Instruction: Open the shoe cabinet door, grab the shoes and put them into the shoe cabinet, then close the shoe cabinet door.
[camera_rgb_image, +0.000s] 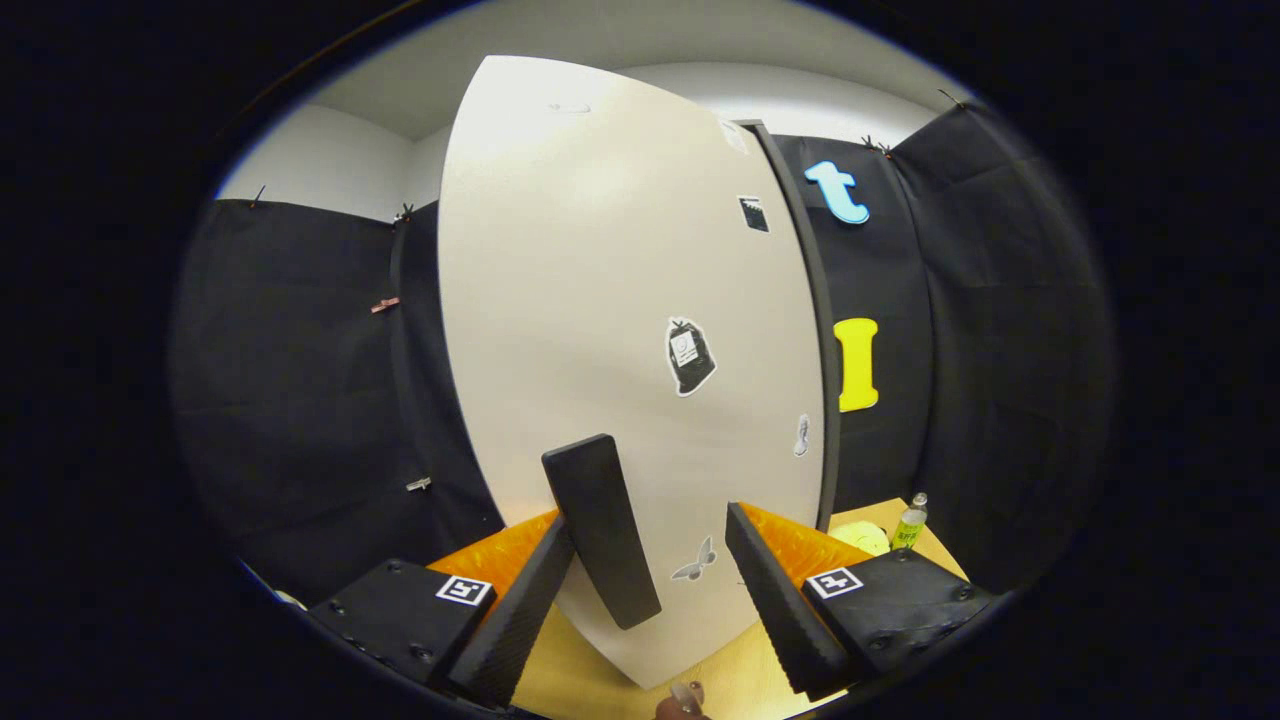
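Black cloth behind; the gripper (648, 590) gapes wide around the cabinet door (620, 330) handle (602, 528), untouched.

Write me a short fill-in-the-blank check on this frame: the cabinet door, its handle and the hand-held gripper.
1. The hand-held gripper has its fingers ____, pressing on nothing.
2. The dark bar handle on the pale cabinet door lies ____ the two fingers.
3. The stickers on the door include a moth, just beside the handle's ____ end.
4. Beyond the door's edge, a small ____ with a green label stands on the wooden surface.

Missing words: open; between; lower; bottle
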